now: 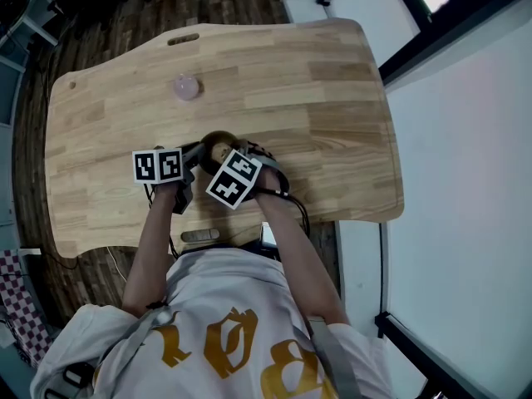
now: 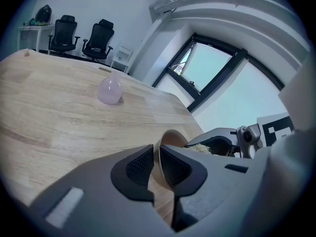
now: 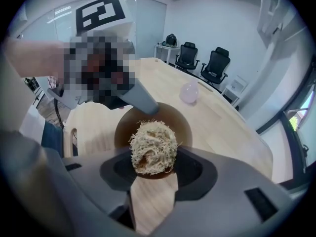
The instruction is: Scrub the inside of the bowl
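Note:
A small brown bowl point(image 1: 218, 143) sits mid-table just beyond both grippers. In the left gripper view, my left gripper point(image 2: 157, 166) is shut on the bowl's rim point(image 2: 170, 141), one pad inside the wall and one outside. My right gripper point(image 3: 155, 166) is shut on a tan fibrous scrubber ball point(image 3: 153, 147), which hangs over the bowl's dark inside point(image 3: 174, 121). The left gripper's jaw point(image 3: 141, 100) shows on the far rim there. The scrubber point(image 2: 200, 147) and right gripper point(image 2: 229, 141) also show from the left. From the head, the marker cubes point(image 1: 158, 166) point(image 1: 237, 179) cover the jaws.
A pale pink round object point(image 1: 185, 86) stands on the wooden table point(image 1: 332, 98) beyond the bowl. The table's front edge is near the person's body, and a black cable point(image 1: 295, 206) trails off it. Office chairs point(image 2: 81, 36) stand past the far end.

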Demonstrator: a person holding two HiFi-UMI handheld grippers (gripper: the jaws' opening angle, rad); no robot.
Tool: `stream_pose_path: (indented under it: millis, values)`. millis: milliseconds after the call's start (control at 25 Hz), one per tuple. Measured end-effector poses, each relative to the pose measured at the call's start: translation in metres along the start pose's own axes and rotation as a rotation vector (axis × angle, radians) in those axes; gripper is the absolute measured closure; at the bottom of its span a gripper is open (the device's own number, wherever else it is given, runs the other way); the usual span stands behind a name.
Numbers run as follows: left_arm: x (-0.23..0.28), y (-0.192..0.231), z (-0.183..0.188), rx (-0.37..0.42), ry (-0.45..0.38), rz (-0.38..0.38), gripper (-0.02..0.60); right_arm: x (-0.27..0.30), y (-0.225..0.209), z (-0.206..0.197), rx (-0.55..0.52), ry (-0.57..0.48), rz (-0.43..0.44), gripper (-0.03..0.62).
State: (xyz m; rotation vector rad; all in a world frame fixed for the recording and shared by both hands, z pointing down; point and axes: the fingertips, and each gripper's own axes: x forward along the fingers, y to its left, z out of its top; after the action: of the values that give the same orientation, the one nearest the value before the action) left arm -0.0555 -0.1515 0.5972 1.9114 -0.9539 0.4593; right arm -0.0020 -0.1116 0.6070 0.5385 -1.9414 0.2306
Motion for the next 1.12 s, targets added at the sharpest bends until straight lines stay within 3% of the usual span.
stream_pose_path:
  millis: [200, 480, 760, 1120]
  values:
    - [0.009, -0.002, -0.002, 0.005, 0.012, -0.011, 0.543, 0.003, -0.007, -0.004, 0.006, -0.001, -0.047, 0.413]
    - [0.015, 0.000, 0.001, 0.005, 0.029, -0.024, 0.543, 0.007, -0.008, 0.000, 0.004, -0.018, -0.007, 0.413]
    - [0.020, 0.023, 0.007, -0.011, 0.004, 0.016, 0.545, -0.008, -0.026, 0.013, 0.173, -0.136, -0.036, 0.413]
    - [0.028, 0.037, 0.002, -0.039, -0.021, 0.057, 0.543, -0.015, -0.044, -0.001, 0.508, -0.268, -0.011, 0.413]
